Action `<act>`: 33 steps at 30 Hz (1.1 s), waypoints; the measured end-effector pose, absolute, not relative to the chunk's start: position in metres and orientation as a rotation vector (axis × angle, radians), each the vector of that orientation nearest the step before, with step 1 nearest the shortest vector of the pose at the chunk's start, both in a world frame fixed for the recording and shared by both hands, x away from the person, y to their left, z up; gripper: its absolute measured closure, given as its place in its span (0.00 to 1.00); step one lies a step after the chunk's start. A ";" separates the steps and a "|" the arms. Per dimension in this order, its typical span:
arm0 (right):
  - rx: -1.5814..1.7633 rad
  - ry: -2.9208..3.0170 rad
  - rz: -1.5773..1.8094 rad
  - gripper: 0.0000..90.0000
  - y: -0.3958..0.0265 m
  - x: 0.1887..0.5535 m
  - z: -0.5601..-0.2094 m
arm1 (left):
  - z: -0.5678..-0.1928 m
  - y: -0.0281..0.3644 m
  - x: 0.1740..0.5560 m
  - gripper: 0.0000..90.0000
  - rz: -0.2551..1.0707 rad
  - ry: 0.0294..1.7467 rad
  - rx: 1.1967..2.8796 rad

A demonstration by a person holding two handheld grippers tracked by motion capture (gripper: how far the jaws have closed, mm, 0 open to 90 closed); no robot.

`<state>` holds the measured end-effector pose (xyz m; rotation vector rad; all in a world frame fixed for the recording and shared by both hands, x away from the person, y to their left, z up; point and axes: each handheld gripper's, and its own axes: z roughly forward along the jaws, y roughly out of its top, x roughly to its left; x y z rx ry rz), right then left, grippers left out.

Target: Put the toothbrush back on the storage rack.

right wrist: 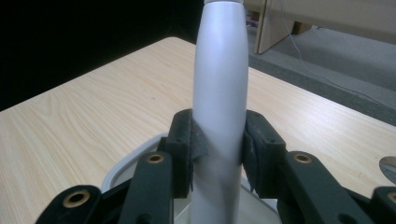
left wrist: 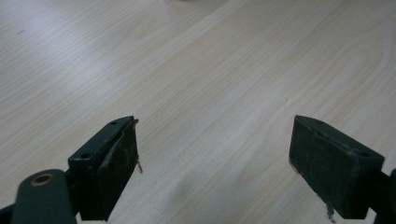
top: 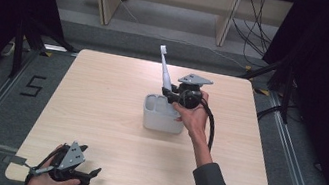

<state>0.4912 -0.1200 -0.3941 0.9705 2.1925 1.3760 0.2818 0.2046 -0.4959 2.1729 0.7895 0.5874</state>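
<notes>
Here the right hand-held gripper (top: 171, 94) clamps a toothbrush (top: 165, 70) standing in the grey holder (top: 162, 120); the left hand-held gripper (top: 90, 162) gapes.

Overhead view of a light wood counter (top: 113, 114). Near its centre stands a pale grey holder (top: 163, 114) with compartments open at the top. The right gripper (top: 171, 93), held in the person's right hand (top: 192, 115), has its fingers closed on the lower handle of a white electric toothbrush (top: 164, 70), which stands tilted over the holder's right part with its brush head uppermost and leaning to the far left. A black cable (top: 210, 123) trails from this gripper along the forearm. The left gripper (top: 89, 163), held in the left hand (top: 48, 182), lies at the counter's near left edge, fingers apart, well apart from the holder.
</notes>
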 end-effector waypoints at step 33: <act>0.975 2.332 1.180 0.74 -0.113 0.489 -0.420 | -0.496 0.205 0.281 0.17 0.588 0.795 2.174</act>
